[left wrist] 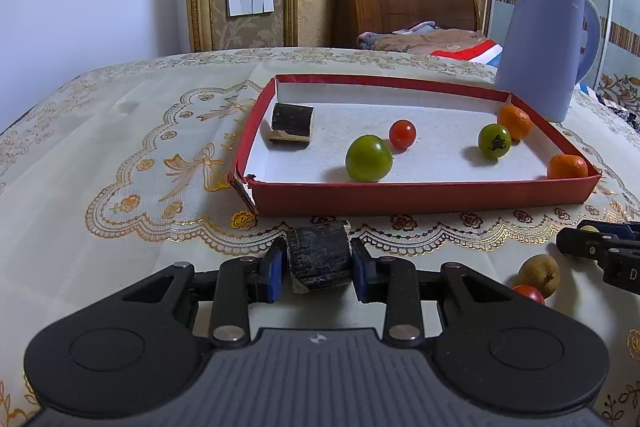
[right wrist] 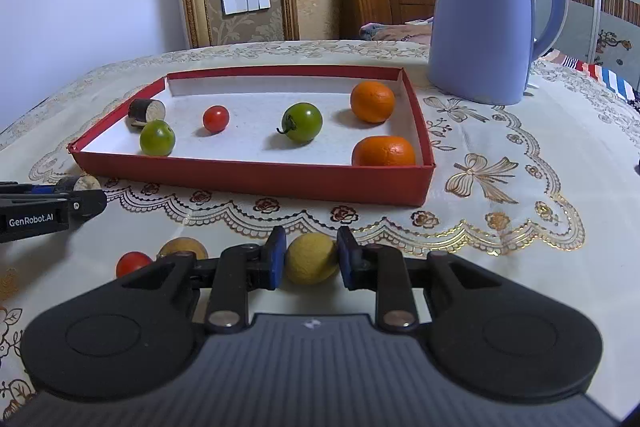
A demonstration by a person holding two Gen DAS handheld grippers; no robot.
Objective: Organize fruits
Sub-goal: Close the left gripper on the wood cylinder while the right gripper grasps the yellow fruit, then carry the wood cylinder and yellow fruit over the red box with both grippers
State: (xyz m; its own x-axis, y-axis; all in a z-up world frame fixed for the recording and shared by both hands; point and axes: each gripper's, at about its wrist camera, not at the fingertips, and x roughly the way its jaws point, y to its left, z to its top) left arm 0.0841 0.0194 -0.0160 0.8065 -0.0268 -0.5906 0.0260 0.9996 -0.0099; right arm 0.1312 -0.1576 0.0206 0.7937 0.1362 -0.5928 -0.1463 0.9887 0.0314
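Your landmark is the red tray (right wrist: 256, 183), lying on a lace-patterned tablecloth (left wrist: 120, 147). Your left gripper (left wrist: 319, 261) sits just in front of the tray's near wall, clamped on a dark sugarcane piece (left wrist: 318, 259). Your right gripper (right wrist: 311, 259) is also in front of that wall and closed on a small yellow fruit (right wrist: 311, 258).

Inside the tray lie another dark cane piece (left wrist: 291, 126) at the far left, a red cherry tomato (right wrist: 216, 119), two green tomatoes (right wrist: 302, 122) and two oranges (right wrist: 383, 151) along the right side. Still in front of the tray, between your grippers, sit a brownish fruit (left wrist: 540, 273) and a red tomato (left wrist: 528, 294), touching or nearly so.

Risks: the tray's near wall stands between each held item and the floor inside, so carrying low would likely catch it or shove the tray. Its near-left corner (left wrist: 242, 183) is torn and could snag. Round fruit may roll on release and knock neighbours.

Open room is the tray's middle and near-left floor. A blue kettle (right wrist: 480, 19) crowds the tray's far-right corner.
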